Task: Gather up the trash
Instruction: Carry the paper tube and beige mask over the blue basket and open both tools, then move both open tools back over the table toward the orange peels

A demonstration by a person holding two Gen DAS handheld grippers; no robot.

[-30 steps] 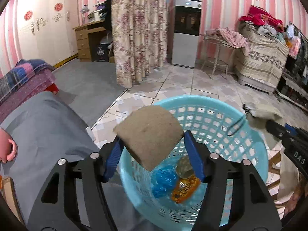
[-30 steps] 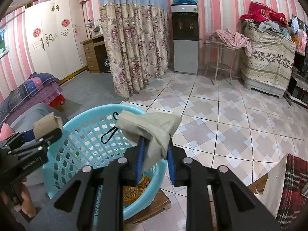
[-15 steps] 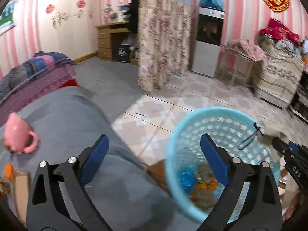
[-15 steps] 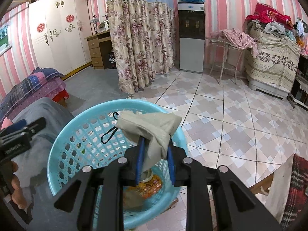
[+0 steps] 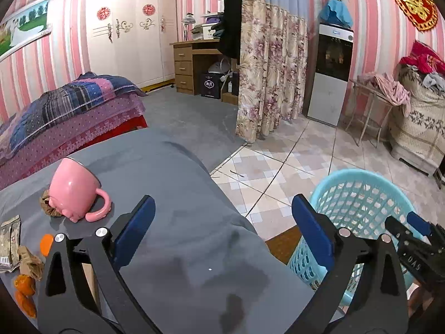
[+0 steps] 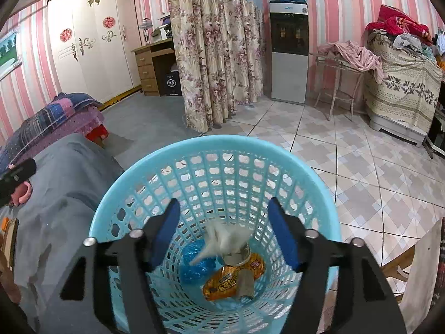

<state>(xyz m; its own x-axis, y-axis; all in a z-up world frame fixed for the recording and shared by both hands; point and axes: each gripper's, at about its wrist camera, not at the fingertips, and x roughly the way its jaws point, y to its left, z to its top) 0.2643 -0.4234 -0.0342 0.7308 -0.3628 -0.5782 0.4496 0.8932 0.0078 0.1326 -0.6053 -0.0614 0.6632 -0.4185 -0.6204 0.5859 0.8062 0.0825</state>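
Pink-striped walls and a white wardrobe are being shown across the top of both views, with a flowered curtain hanging down to a tiled floor near the centre. At the far left edge of the left wrist view, scraps are being left lying on a grey cloth-covered table: a small printed packet, a crumpled brown wrapper and orange peel pieces. Just above them, a pink mug is being seen tipped on its side, with a brown scrap touching it. At the lower centre of that view the left gripper is being held over the cloth, its blue fingers spread wide with nothing between them. To the right, beside the table's edge, a light blue basket is being seen on the floor. In the right wrist view the same basket is filling the lower centre; the right gripper is being held above its mouth, its jaws opening and gripping nothing. Below them, a pale cloth piece is being seen blurred inside the basket, above a blue wad and an orange snack wrapper on the bottom.
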